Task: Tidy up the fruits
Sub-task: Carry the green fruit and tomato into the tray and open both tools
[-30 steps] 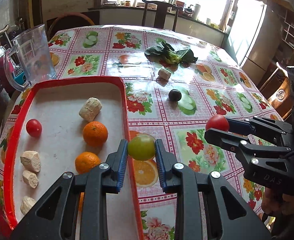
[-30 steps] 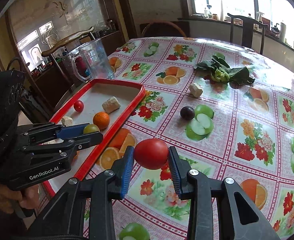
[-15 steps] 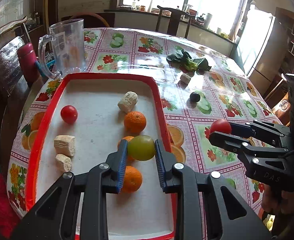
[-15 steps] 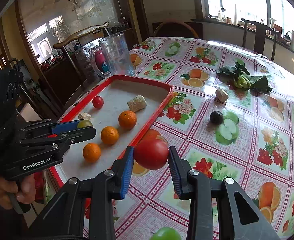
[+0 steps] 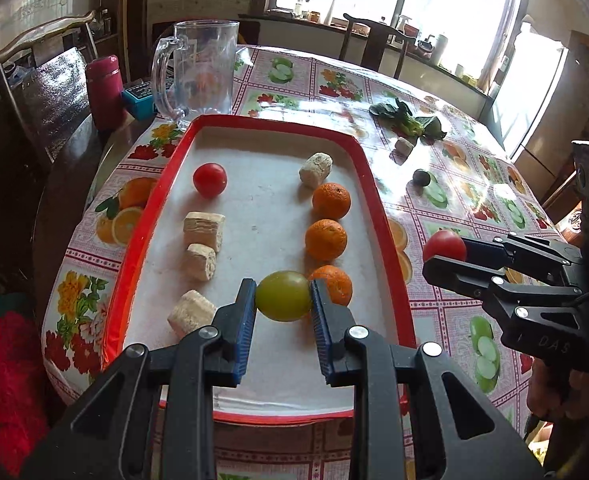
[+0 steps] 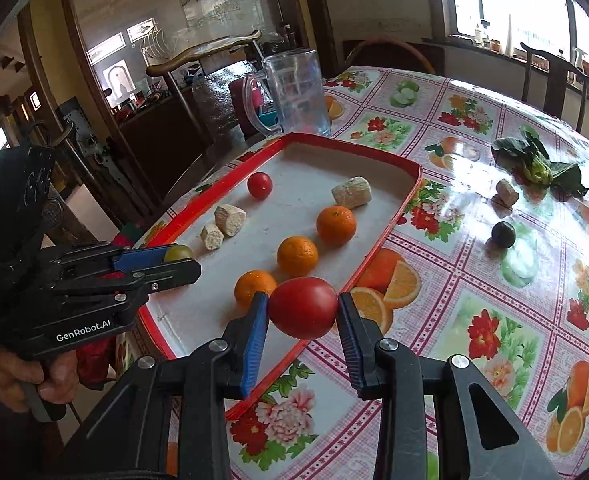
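A red-rimmed tray [image 5: 374,184] [image 6: 394,216] holds three oranges [image 5: 326,239] [image 6: 297,255], a small red tomato [image 5: 209,179] [image 6: 260,185] and several pale chunks [image 5: 203,227]. My left gripper [image 5: 282,298] [image 6: 174,258] is shut on a green tomato [image 5: 282,296] [image 6: 178,252] and holds it above the tray's near part, beside the nearest orange [image 5: 334,282]. My right gripper [image 6: 302,308] [image 5: 438,254] is shut on a big red tomato [image 6: 302,307] [image 5: 444,245] over the tray's right rim.
On the fruit-print tablecloth [image 6: 474,320] right of the tray lie a dark plum [image 5: 421,177] [image 6: 503,234], a pale chunk [image 5: 403,147] [image 6: 506,191] and leafy greens [image 5: 410,122] [image 6: 542,168]. A clear jug [image 5: 198,72] [image 6: 294,92] stands behind the tray. Chairs stand around the table.
Both grippers have moved left with their fruits. The left one now holds the green tomato over the tray's inside; the right one has come to the tray's right rim.
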The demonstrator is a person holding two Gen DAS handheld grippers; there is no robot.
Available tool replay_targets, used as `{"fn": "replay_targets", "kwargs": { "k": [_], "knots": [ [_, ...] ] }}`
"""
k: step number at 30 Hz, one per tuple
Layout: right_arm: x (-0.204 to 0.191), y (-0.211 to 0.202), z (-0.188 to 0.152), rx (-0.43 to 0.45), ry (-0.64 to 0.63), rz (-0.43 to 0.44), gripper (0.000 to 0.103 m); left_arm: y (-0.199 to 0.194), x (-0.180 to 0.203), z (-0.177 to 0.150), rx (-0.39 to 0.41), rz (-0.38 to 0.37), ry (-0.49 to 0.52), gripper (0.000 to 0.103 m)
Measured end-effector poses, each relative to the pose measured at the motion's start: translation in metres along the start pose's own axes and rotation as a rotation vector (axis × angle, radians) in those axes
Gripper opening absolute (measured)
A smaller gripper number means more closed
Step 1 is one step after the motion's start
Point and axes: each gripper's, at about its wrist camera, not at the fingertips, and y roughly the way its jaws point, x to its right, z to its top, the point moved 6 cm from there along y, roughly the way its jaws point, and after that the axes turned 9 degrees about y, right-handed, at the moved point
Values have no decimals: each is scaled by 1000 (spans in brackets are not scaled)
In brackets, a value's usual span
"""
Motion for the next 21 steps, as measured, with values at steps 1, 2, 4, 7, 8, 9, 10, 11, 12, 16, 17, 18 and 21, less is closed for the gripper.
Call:
{"fn": "replay_targets", "kwargs": {
  "k": [1,2,4,7,8,9,10,11,12,16,17,18,21],
  "knots": [
    [-3,1,-2,-5,-5,3,35,-1,-1,-3,-3,1,-2,25],
    [-6,3,-4,-9,-11,7,35,-3,-2,-7,-5,2,-4,25],
    [-12,5,-7,-21,-22,18,35,-7,-5,-14,-9,6,-9,25],
    [-21,10,-11,-35,-35,32,35,-12,-8,-24,-16,4,-16,25],
    [-23,11,-12,-40,-38,36,35,-14,-8,-27,-18,3,-16,25],
    [-25,13,-14,-44,-42,37,35,-14,-8,-29,-18,3,-16,25],
    [-27,15,-14,-48,-46,39,35,-14,-7,-30,-22,1,-13,25],
    [-29,17,-15,-53,-50,40,35,-13,-6,-32,-26,1,-9,25],
    [-30,18,-16,-57,-55,39,35,-12,-6,-34,-30,1,-9,25],
    [-31,25,-19,-75,-68,30,35,-5,-6,-37,-48,1,-9,25],
    [-31,27,-19,-81,-70,27,35,-3,-7,-38,-51,1,-10,25],
    [-30,29,-20,-85,-72,23,35,-2,-7,-38,-53,2,-11,25],
    [-27,33,-20,-95,-69,20,35,1,-8,-39,-58,2,-12,25]
  ]
}}
